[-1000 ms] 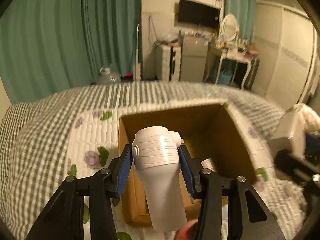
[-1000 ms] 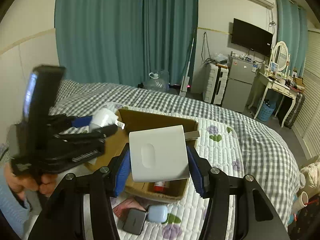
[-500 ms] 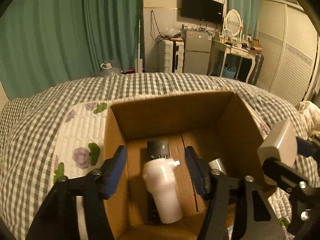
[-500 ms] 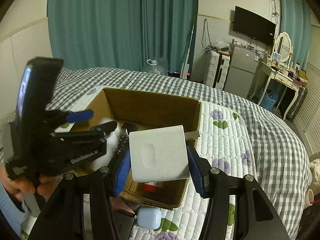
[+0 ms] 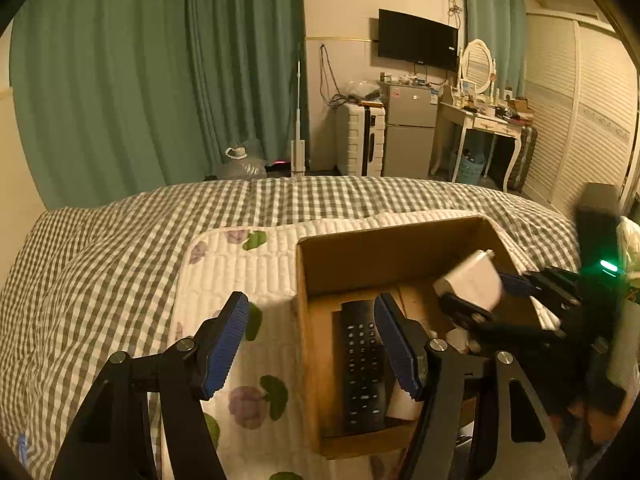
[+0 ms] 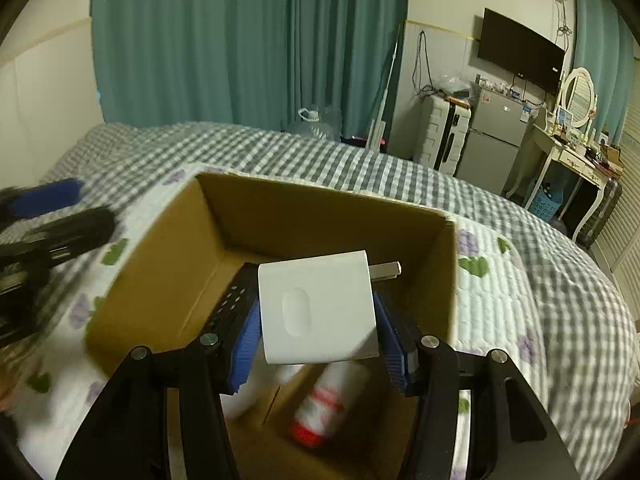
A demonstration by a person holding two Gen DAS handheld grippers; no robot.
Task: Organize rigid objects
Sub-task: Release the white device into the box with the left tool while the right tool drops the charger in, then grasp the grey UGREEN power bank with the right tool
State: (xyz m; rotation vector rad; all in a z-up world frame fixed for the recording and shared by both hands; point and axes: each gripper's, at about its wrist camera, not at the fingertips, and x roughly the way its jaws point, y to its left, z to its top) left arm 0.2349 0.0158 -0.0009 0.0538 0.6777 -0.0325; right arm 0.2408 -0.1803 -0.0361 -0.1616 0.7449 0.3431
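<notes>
A brown cardboard box (image 5: pixel 384 248) stands open on the bed; it also shows in the right wrist view (image 6: pixel 320 204). Inside lie a black remote (image 5: pixel 362 364), a white bottle (image 5: pixel 400 404) and a white bottle with a red band (image 6: pixel 328 404). My left gripper (image 5: pixel 312 340) is open and empty, straddling the box's left wall. My right gripper (image 6: pixel 318 312) is shut on a white plug charger (image 6: pixel 318 308), held over the box's inside; the charger also shows in the left wrist view (image 5: pixel 470 282).
The box sits on a white floral quilted mat (image 5: pixel 236 264) over a green checked bedspread (image 5: pixel 100 252). Beyond the bed are green curtains (image 5: pixel 160 80), a small fridge (image 5: pixel 410 136) and a dressing table (image 5: pixel 484 120).
My left gripper let go of the white bottle into the box, then drew back and left, open. My right gripper moved the charger forward over the box.
</notes>
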